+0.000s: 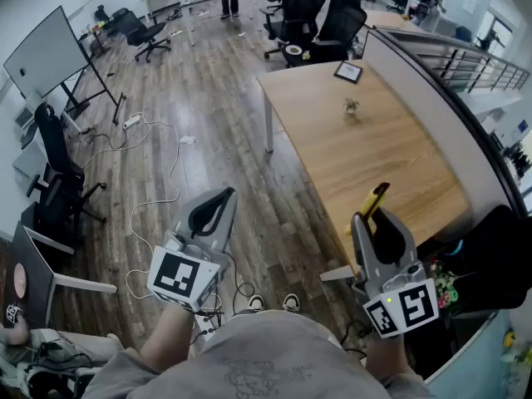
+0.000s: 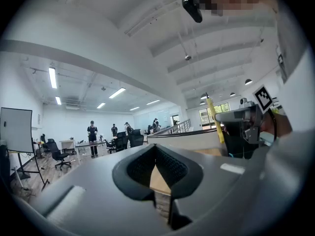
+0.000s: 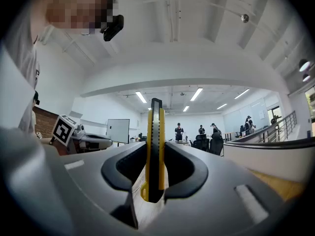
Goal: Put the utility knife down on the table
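My right gripper [image 1: 376, 219] [image 3: 156, 171] is shut on a yellow utility knife [image 1: 376, 199] [image 3: 154, 146]. The knife stands on edge between the pads, its black tip pointing forward past them. In the head view it hovers by the near corner of the long wooden table [image 1: 374, 148]. Over the wooden floor, left of the table, my left gripper [image 1: 219, 204] [image 2: 156, 149] is held level, its jaws together with nothing between them. The left gripper view shows the knife [image 2: 214, 119] off to the right.
A small object [image 1: 352, 106] and a dark framed tablet [image 1: 347, 71] lie on the table's far half. A grey partition [image 1: 440, 106] runs along its right side. Cables [image 1: 158, 165] trail over the floor; office chairs [image 1: 316, 19], a whiteboard [image 1: 46, 56] and people stand farther off.
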### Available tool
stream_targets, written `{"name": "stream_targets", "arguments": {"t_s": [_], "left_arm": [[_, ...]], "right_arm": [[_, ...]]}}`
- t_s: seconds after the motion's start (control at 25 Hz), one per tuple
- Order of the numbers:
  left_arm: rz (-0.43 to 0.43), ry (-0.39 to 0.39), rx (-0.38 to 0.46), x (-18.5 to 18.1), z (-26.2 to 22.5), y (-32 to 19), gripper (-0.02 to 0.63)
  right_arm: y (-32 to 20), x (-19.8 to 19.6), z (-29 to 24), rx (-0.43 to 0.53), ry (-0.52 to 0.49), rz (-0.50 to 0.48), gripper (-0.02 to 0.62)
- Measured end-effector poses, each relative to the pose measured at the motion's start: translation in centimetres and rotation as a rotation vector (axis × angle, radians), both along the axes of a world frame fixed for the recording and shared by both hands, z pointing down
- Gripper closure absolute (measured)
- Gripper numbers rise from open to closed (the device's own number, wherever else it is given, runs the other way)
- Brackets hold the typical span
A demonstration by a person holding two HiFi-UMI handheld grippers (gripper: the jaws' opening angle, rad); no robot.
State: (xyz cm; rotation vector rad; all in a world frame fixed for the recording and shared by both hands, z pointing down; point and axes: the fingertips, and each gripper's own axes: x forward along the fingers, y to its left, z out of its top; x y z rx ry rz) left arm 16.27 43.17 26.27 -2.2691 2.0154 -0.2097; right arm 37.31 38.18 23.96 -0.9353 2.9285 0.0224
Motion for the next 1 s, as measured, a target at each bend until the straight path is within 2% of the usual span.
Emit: {"name": "stream_targets", "arguments": {"t_s": [0.24,0.64,0.8,1.0], "left_arm": [[0.021,-0.009,-0.002,1.5,0.5,-0.7,0.604],[-0.004,-0.009,0.028,4.3,0.6,-1.9,0.604],[-0.029,-0.003,0.002,5.1,1.8,-1.9,0.604],[-0.029,-0.005,-0.013,5.3,2.9,-2.3,0.604]], "right_arm": [[-0.5,1.0,0.8,-0.004,0.009,-0.001,0.472],[-1.7,3.6,2.8,-0.051,0.000,-0.032,0.472],[-1.8,3.9,5.0,-0.099,-0.004,-0.059,0.471],[-2.5,3.2,5.8,-0.105,0.006,-0.084,0.472]]}}
